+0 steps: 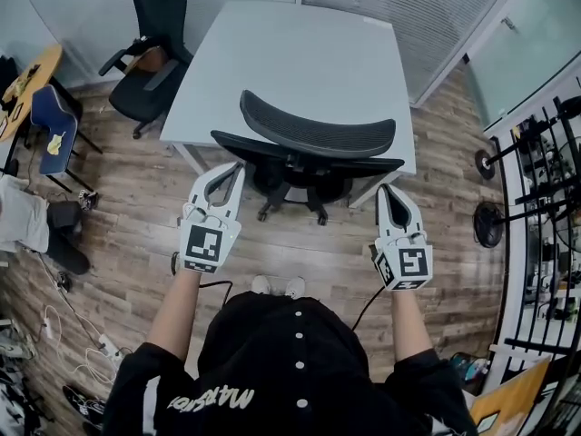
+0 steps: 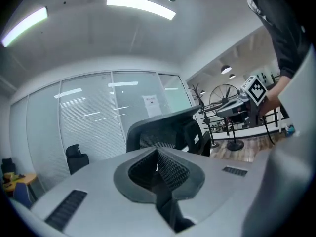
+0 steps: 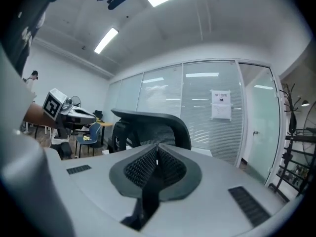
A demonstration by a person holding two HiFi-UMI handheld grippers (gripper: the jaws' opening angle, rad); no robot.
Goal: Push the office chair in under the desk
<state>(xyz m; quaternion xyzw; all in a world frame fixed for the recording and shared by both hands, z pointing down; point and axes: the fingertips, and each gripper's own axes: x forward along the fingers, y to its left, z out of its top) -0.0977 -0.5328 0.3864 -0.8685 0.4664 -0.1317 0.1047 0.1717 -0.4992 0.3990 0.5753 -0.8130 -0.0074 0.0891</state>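
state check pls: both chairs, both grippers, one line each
office chair: upright at the near edge of the desk, backrest toward the person, wheeled base not yet under it.
left gripper: jaws shut, nothing between them, tip beside the chair's left side.
right gripper: jaws shut, nothing between them, tip beside the chair's right side.
second chair: upright at the desk's far left corner, not tucked in.

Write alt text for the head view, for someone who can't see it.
Seen from above, a person holds the left gripper and the right gripper, both shut, just behind a black office chair at the near edge of a pale grey desk. A second black chair stands by the desk's far left corner on the wood floor.
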